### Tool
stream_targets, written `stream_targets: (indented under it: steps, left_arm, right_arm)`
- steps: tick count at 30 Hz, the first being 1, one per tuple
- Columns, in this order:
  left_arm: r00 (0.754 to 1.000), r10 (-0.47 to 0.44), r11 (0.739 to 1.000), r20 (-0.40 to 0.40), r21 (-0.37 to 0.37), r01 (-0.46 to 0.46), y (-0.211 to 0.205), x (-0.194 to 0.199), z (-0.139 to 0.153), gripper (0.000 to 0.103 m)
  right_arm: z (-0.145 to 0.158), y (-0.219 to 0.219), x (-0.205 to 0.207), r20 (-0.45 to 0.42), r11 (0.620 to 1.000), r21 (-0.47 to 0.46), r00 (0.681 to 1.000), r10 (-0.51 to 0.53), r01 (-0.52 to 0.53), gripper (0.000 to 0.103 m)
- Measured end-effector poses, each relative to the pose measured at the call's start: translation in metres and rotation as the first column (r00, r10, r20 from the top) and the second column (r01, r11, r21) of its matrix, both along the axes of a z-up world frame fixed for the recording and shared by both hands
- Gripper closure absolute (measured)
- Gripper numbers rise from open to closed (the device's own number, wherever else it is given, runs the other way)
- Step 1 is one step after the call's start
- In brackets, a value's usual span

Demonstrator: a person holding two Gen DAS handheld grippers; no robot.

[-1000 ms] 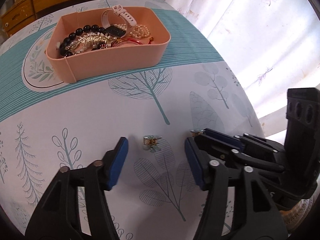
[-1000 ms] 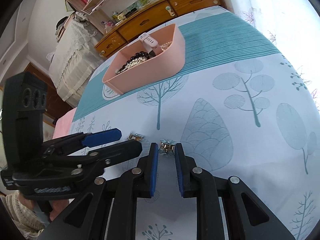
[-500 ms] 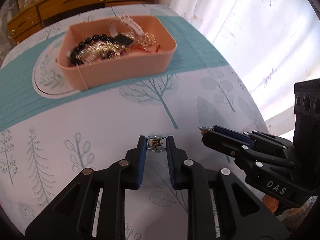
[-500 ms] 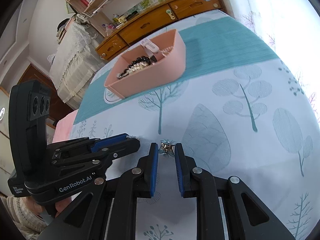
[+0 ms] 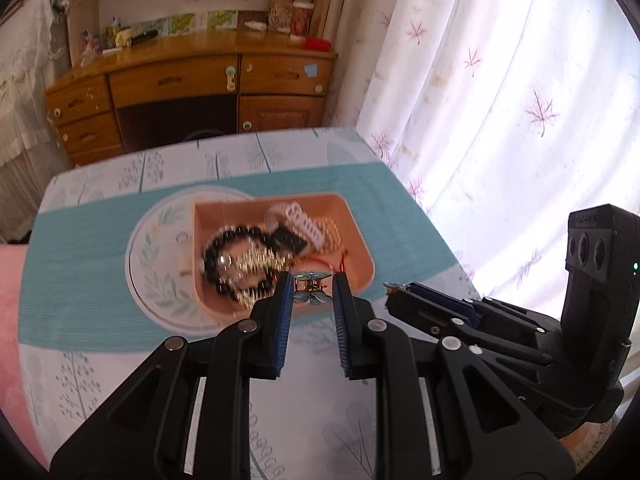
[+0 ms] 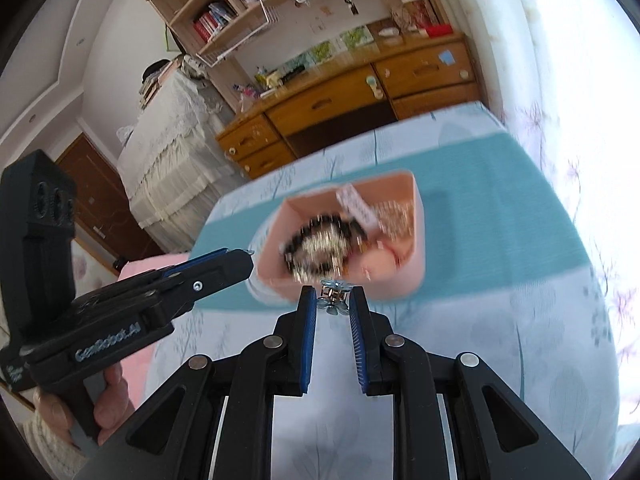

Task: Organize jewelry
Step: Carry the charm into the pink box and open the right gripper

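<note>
Both grippers have risen off the surface [image 5: 100,360], each carrying a small clip up toward the pink tray [image 5: 360,248] at the far side. One tray holds a black bead bracelet [image 5: 224,248], a white watch strap [image 5: 304,224] and gold chains. Left gripper [image 5: 314,292], just narrowed, pinches one gold hair clip [image 5: 311,289]. Right gripper [image 6: 333,300], narrow, pinches a second silver clip [image 6: 334,295].

The pink box [image 5: 362,248] is open on top, but beads [image 5: 224,248] and a watch [image 5: 298,228] fill much of it. The bare tablecloth [image 5: 100,240] around it leaves room. The two grippers are close, side by side.
</note>
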State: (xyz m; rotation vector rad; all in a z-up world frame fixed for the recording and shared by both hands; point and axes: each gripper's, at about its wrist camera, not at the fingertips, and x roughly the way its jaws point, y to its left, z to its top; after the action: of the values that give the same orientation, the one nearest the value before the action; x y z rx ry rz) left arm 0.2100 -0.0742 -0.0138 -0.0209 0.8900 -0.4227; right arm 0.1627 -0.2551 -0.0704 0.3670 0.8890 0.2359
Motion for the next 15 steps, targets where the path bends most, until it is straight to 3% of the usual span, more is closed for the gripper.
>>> stream_targets:
  steps: [6,15]
  left_arm:
    - [1.0,0.01,1.0,0.03,0.006,-0.01,-0.009,0.017,0.013,0.086]
    - [0.998,0.057,0.996,0.02,0.063,-0.058,-0.01,0.04,0.005,0.085]
  right_arm:
    - [0.016,0.0,0.034,-0.008,0.999,-0.025,0.999,-0.034,0.034,0.086]
    - [0.0,0.001,0.079,-0.067,0.997,-0.048,0.996,-0.057,0.054,0.086]
